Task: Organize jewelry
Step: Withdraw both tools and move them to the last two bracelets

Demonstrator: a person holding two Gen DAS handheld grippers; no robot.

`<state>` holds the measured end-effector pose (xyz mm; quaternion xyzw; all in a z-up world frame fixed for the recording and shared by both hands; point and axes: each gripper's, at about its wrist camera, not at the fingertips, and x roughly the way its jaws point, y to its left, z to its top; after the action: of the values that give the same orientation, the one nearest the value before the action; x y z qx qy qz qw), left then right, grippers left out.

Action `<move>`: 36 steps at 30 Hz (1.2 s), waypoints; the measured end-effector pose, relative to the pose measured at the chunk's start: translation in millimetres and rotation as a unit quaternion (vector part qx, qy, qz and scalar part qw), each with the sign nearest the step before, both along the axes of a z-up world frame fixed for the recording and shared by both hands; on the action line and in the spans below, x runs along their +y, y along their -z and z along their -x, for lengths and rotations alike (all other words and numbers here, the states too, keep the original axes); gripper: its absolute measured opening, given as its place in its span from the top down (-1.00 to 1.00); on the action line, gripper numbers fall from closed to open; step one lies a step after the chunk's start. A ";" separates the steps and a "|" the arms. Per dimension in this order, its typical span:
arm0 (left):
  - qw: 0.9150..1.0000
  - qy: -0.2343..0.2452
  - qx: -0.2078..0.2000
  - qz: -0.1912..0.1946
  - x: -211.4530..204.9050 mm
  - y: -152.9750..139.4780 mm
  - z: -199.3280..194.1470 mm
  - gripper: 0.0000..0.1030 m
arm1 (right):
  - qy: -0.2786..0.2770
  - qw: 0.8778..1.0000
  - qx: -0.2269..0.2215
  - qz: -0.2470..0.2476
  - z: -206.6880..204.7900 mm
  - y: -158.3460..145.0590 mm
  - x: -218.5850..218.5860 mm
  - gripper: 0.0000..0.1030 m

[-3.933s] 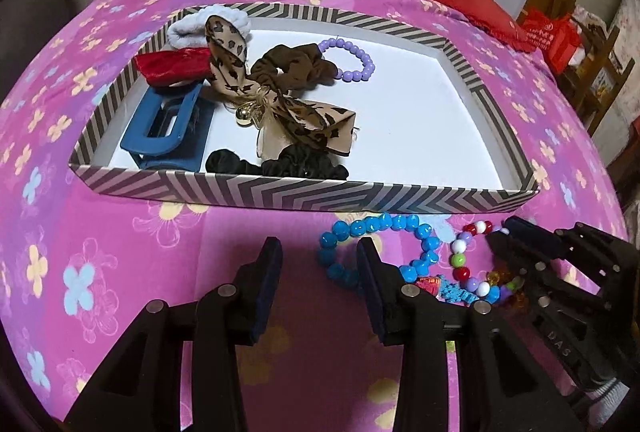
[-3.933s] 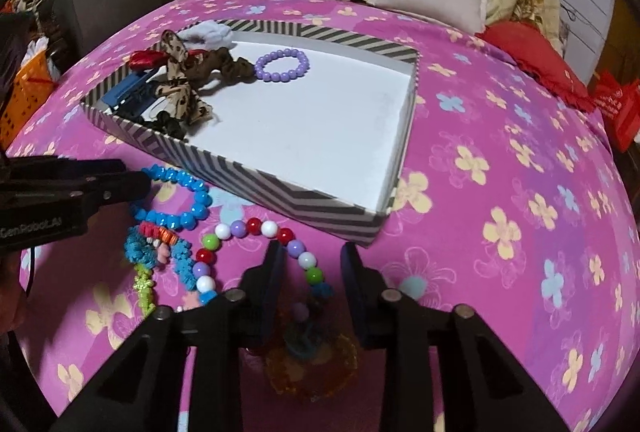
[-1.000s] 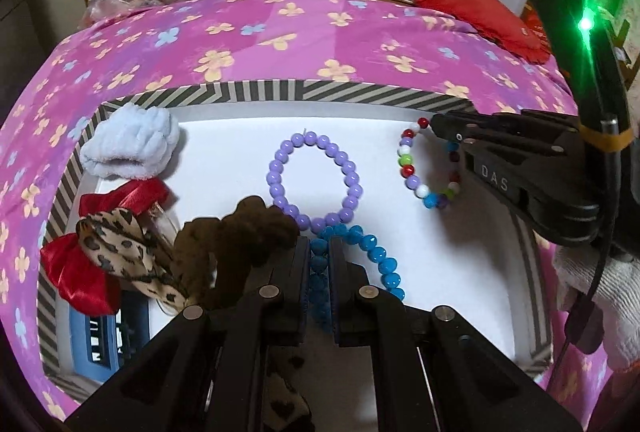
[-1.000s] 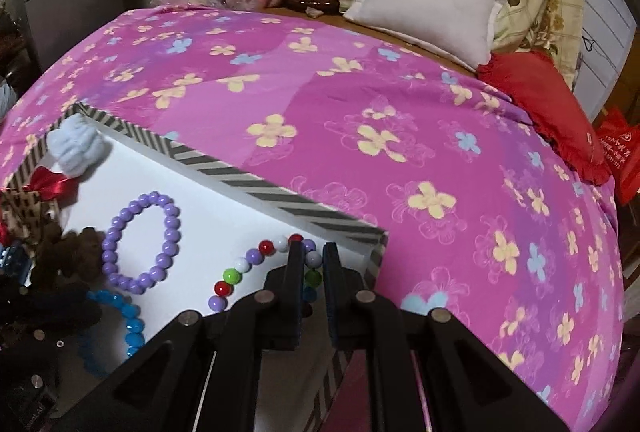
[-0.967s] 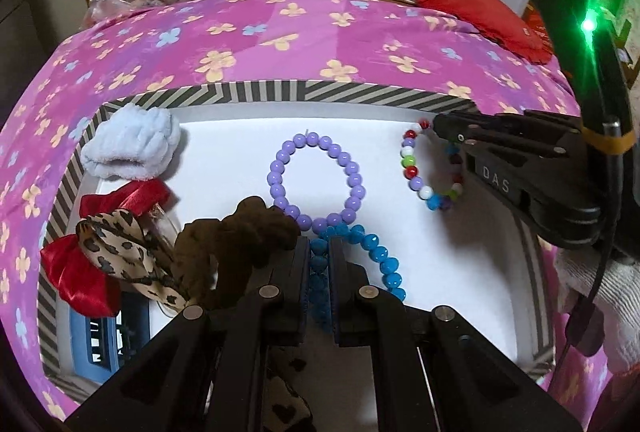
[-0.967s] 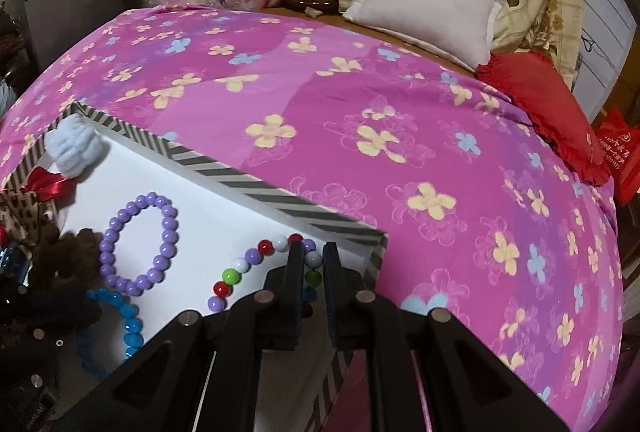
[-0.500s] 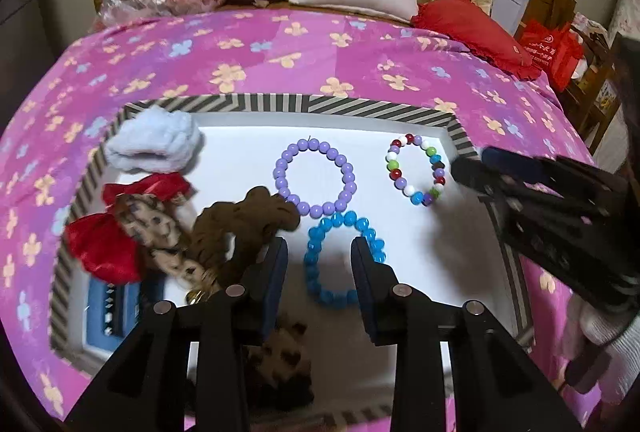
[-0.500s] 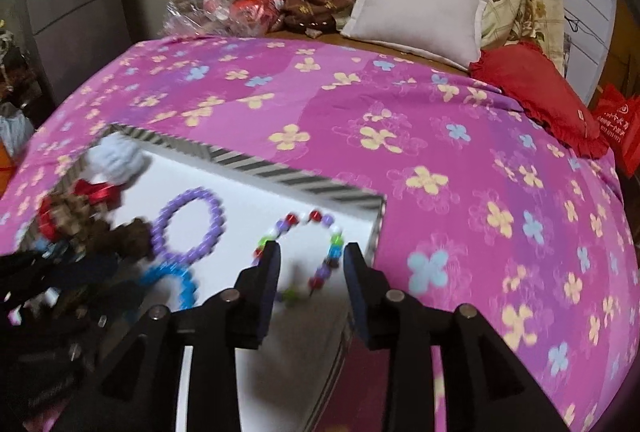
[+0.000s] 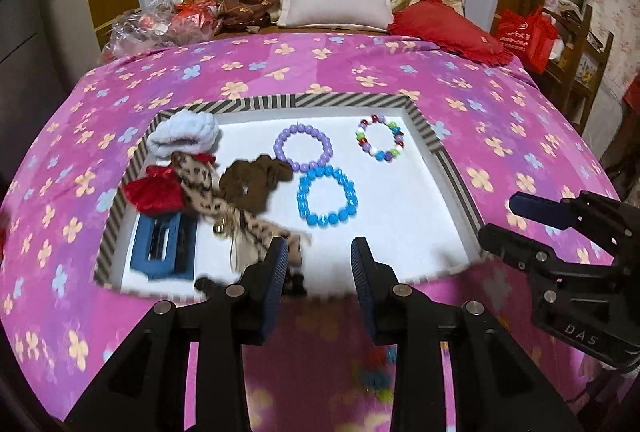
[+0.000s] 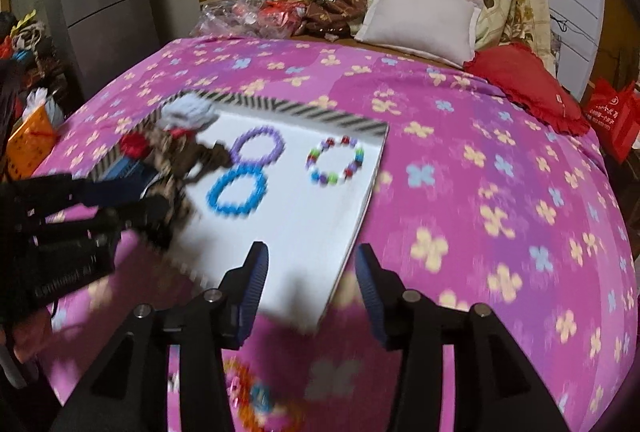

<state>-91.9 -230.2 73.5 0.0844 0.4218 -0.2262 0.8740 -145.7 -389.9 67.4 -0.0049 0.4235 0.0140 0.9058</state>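
Three bead rings (image 9: 327, 196) laid side by side in the tray (image 9: 456, 176) for neat sorting. Left gripper (image 9: 320, 264) fingers part open, empty. Right gripper (image 10: 312, 280) fingers opening, empty too.

Blue bracelet (image 9: 326, 196); striped tray (image 9: 352, 99)

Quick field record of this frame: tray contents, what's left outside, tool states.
surface: bed with pink floral cover
tray: striped-rim box, white floor
bracelets in tray: purple, blue, multicolour; purple and blue touch, multicolour apart
hair items in tray: white scrunchie, red bow, leopard bow, brown scrunchie, blue claw clip
outside tray: blurred colourful pieces on cover, near side
left tool: open, nothing between pads
right tool: jaws opening, nothing between pads
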 end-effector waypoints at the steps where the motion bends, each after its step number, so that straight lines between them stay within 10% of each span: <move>1: 1.000 0.001 -0.001 -0.001 2.3 -0.1 5.0 0.22 | 0.001 1.000 0.000 0.001 7.7 0.1 1.2 0.07; 26: 0.994 -0.002 0.105 0.028 54.1 37.4 49.9 0.21 | -0.031 0.998 0.051 0.000 86.0 38.6 21.9 0.05; 36: 0.992 0.033 0.116 0.042 38.6 42.8 57.1 0.13 | -0.051 0.996 0.049 0.063 79.0 50.0 37.1 0.55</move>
<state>-149.0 -191.6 30.7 0.0343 0.5077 -0.2805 0.8139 -224.8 -352.7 17.4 -0.0829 0.4662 0.0341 0.8801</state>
